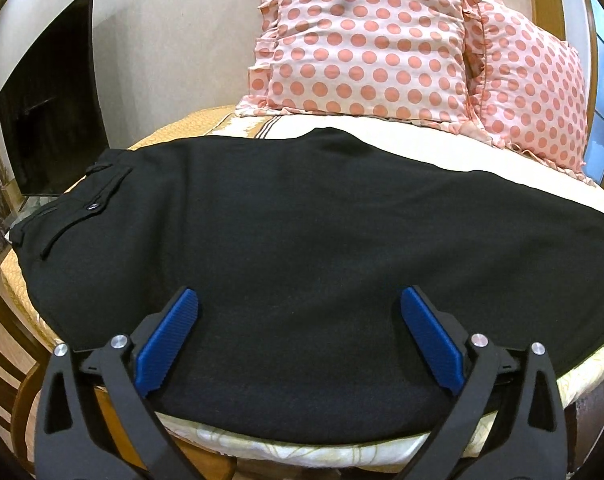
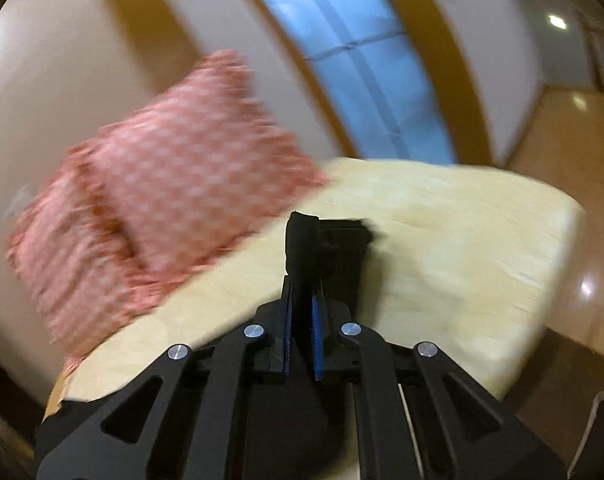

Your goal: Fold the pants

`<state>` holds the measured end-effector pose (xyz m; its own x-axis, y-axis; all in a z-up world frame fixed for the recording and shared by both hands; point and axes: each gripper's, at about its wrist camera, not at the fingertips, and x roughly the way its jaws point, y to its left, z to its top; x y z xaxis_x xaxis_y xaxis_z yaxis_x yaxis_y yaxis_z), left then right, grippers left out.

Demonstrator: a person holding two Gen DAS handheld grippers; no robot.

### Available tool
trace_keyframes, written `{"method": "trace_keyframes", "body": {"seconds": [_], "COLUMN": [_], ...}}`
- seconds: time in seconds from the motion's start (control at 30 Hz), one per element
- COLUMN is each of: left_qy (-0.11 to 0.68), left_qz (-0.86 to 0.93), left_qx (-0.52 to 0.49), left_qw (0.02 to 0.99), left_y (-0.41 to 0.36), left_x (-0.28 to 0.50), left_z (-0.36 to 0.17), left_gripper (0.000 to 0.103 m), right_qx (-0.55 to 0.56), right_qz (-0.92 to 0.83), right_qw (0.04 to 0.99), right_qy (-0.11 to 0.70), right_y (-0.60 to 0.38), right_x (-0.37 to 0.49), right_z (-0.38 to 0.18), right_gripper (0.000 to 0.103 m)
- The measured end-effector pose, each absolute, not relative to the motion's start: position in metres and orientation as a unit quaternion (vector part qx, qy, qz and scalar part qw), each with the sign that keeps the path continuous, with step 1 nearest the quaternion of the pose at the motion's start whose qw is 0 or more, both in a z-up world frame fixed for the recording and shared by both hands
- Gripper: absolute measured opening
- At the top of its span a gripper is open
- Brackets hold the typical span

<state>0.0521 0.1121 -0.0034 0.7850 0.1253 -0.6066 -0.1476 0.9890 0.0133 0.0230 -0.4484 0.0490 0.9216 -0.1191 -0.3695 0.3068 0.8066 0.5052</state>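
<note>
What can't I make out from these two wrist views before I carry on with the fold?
- Pants, left wrist view: the leg end runs off the right edge, so the hem is out of sight.
- Right gripper, right wrist view: jaws shut on black cloth, but which part of the pants cannot be told.
- Pillows and bed, right wrist view: smeared by motion blur.
- Left gripper: open; neither view shows both grippers together.

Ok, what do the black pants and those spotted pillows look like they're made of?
The pants look like a matte woven fabric, maybe cotton twill or a suiting blend: no sheen, a fine even surface, a buttoned flap pocket. The pillows look like thin, light woven cotton or a blend: soft creases, gathered ruffle edges, flat printed dots. The right gripper pinches a bunched piece of the black cloth.
</note>
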Motion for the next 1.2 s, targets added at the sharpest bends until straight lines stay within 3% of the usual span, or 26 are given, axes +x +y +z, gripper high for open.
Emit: {"method": "trace_keyframes", "body": {"seconds": [0.27, 0.4, 0.5, 0.57, 0.7, 1.0, 1.03, 1.13, 1.2], "left_qy": [0.320, 0.321, 0.321, 0.320, 0.320, 0.300, 0.293, 0.268, 0.253], "left_qz": [0.080, 0.082, 0.080, 0.079, 0.076, 0.040, 0.046, 0.073, 0.115], "left_qx": [-0.024, -0.034, -0.037, -0.038, -0.037, -0.111, -0.117, -0.131, -0.131], "left_qw": [0.944, 0.943, 0.943, 0.943, 0.944, 0.947, 0.948, 0.952, 0.952], "left_y": [0.112, 0.114, 0.115, 0.115, 0.114, 0.140, 0.148, 0.173, 0.194], "left_x": [0.054, 0.055, 0.055, 0.054, 0.054, 0.039, 0.036, 0.026, 0.019], "left_z": [-0.002, -0.001, 0.000, 0.000, 0.000, 0.020, 0.027, 0.043, 0.052], "left_gripper": [0.101, 0.101, 0.101, 0.101, 0.101, 0.101, 0.101, 0.101, 0.101], "right_qx": [0.207, 0.154, 0.082, 0.085, 0.120, -0.013, -0.033, -0.061, -0.057], "right_qz": [0.144, 0.273, 0.302, 0.296, 0.301, 0.319, 0.316, 0.353, 0.388], "right_qw": [0.949, 0.912, 0.880, 0.871, 0.878, 0.879, 0.883, 0.870, 0.857], "right_qy": [0.190, 0.263, 0.357, 0.382, 0.351, 0.355, 0.345, 0.338, 0.334], "right_y": [-0.286, -0.184, -0.119, -0.111, -0.121, -0.076, -0.072, -0.063, -0.060], "right_x": [0.091, 0.105, 0.108, 0.111, 0.108, 0.078, 0.072, 0.056, 0.049], "right_z": [0.094, 0.068, 0.015, -0.003, 0.015, 0.000, 0.001, 0.007, 0.014], "right_gripper": [0.008, 0.008, 0.008, 0.008, 0.008, 0.009, 0.013, 0.037, 0.037]}}
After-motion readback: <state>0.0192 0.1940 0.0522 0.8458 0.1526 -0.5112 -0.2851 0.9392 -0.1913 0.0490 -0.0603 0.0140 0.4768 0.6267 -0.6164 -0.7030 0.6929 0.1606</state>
